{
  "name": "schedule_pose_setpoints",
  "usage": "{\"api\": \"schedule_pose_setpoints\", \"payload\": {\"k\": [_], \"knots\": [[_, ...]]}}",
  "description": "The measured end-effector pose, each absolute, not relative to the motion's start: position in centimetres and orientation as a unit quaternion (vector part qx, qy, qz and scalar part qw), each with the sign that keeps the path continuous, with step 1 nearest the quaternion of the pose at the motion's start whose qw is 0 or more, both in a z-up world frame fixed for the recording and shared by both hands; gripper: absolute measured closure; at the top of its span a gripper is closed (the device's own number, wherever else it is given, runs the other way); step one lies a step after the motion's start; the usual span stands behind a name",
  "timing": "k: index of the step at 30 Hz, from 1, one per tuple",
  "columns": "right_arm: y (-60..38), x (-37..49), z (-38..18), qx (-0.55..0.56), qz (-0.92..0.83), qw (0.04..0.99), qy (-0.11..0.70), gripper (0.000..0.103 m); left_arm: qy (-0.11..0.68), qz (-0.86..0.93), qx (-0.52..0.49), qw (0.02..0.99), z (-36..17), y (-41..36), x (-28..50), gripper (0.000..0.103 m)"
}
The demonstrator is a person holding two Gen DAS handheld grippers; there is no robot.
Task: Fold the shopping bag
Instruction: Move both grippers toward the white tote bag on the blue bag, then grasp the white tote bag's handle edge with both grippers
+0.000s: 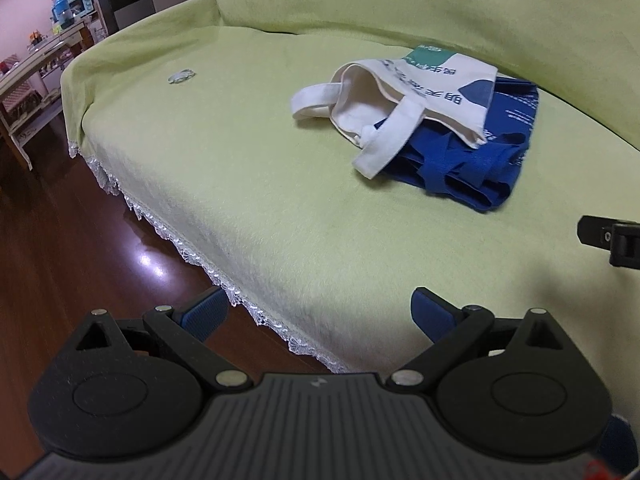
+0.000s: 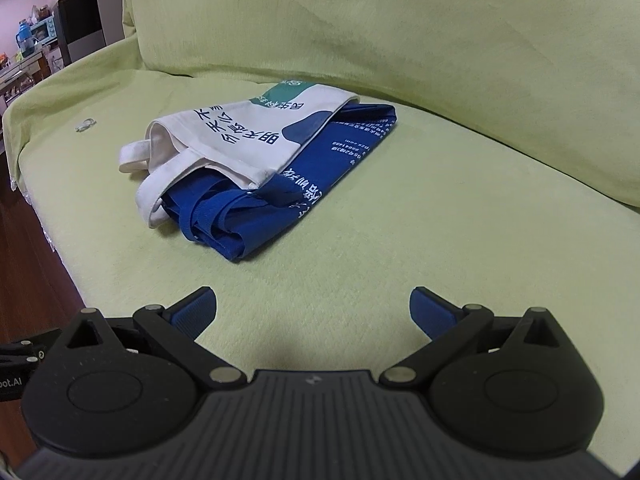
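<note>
A white canvas shopping bag with green and blue print lies folded on top of a folded blue shopping bag on the sofa seat. Both also show in the right wrist view, the white bag over the blue bag. The white handles hang loose to the left. My left gripper is open and empty, well short of the bags, above the seat's front edge. My right gripper is open and empty, near the seat in front of the bags.
The sofa wears a light green cover with a lace hem. A small clear object lies on the seat to the left. Dark wooden floor lies left. A shelf with kitchen items stands far left.
</note>
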State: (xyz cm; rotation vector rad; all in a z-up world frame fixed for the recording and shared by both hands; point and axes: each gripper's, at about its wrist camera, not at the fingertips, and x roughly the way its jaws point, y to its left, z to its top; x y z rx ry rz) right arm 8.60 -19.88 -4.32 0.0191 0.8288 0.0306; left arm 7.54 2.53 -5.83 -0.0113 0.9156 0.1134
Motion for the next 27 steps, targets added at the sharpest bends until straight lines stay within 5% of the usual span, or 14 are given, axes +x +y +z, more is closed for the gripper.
{"api": "schedule_pose_setpoints", "payload": {"k": [4,9,14,15,20,27], "knots": [[-20.1,9.6,-4.6,0.008,0.018,0.928,0.373,0.001,0.438,0.086,-0.002,0.895,-6.7,3.8,9.4,0.004],[-22.4,9.1,-2.5,0.053,0.03,0.98,0.191,0.001,0.416,0.107,-0.006,0.903,-7.8,6.0,12.6,0.004],[-21.2,13.2,-3.7,-0.096,0.076,0.976,0.178,0.002,0.4,0.121,0.009,0.908,-9.0,7.7,16.2,0.016],[-20.8,14.2,-4.6,-0.124,0.094,0.97,0.188,0.005,0.399,0.12,0.011,0.909,-9.2,7.9,17.1,0.017],[-18.5,18.9,-8.6,-0.256,0.182,0.92,0.232,0.056,0.399,0.11,0.011,0.91,-10.4,8.4,20.3,0.018],[-13.4,19.1,-13.4,-0.409,0.267,0.849,0.204,0.058,0.401,0.088,0.019,0.911,-12.2,7.8,22.4,0.019]]}}
